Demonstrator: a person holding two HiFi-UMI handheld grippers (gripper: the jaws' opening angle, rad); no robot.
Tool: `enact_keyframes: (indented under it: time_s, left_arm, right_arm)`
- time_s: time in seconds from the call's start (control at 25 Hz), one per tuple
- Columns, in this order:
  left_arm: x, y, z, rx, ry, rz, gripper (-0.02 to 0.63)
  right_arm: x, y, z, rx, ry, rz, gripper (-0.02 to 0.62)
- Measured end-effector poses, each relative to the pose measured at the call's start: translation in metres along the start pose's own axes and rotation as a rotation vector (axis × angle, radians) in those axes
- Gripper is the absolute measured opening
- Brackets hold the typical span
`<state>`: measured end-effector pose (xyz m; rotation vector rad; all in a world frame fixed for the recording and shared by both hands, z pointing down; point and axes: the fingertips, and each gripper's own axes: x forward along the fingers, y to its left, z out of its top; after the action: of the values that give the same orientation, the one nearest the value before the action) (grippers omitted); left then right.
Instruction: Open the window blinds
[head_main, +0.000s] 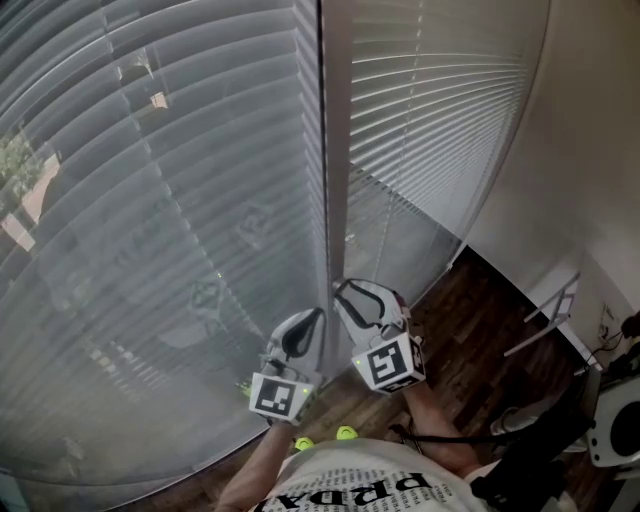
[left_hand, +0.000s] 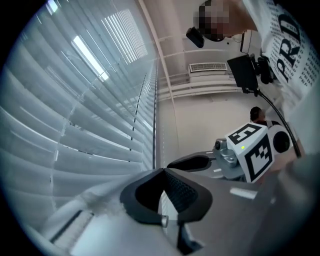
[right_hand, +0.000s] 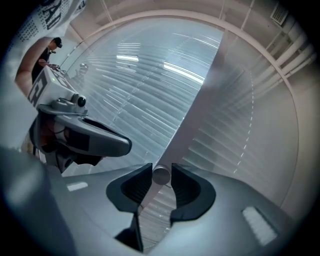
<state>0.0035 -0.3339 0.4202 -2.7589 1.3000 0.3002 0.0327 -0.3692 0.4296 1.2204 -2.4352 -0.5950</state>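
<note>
The right tongs (right_hand: 161, 171) stand parted. A small pale round tip (right_hand: 161, 175) sits between their ends, flanked closely by both pads with no squeeze showing. Whether it belongs to the blinds' rod I cannot tell. The left tongs (left_hand: 163, 170) are closed tip to tip with nothing in them. The two tools sit side by side, low down and just apart, and the marker cube (head_main: 279, 396) on the left one faces up toward the person.

Straight ahead of them rises the pale upright post (head_main: 336, 150) that divides the window, so the right tongs point at the post and not at slats. The blinds hang full length on either side of it. The left-hand blind (head_main: 150, 200) lets a tree and bits of building show between its slats, while the right-hand blind (head_main: 440, 110) looks whiter and denser. A thin line (head_main: 384, 250) hangs in front of the right-hand blind, running down toward the right tongs.

Only the head view shows the dark wooden floor (head_main: 470, 330), the white wall (head_main: 590, 160) and a white frame (head_main: 555, 315) leaning by it. The left gripper view looks up along the slats to a ceiling vent (left_hand: 207, 67) and the person's printed shirt (left_hand: 287, 45). Only the right gripper view shows the round tip.
</note>
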Motion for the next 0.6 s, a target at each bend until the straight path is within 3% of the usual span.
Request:
enact_keyframes:
  time_s: [0.24,0.6]
  left_arm:
    - [-0.012,-0.011,0.008,0.027,0.007,0.048,-0.008]
    - [-0.011,-0.016,0.007,0.040,0.009,0.094,-0.006]
  right_arm:
    - [-0.012,0.014,0.012,-0.027,-0.029,0.032,0.117]
    - [-0.016,0.017,0.009,-0.183,-0.010,0.032,0.130]
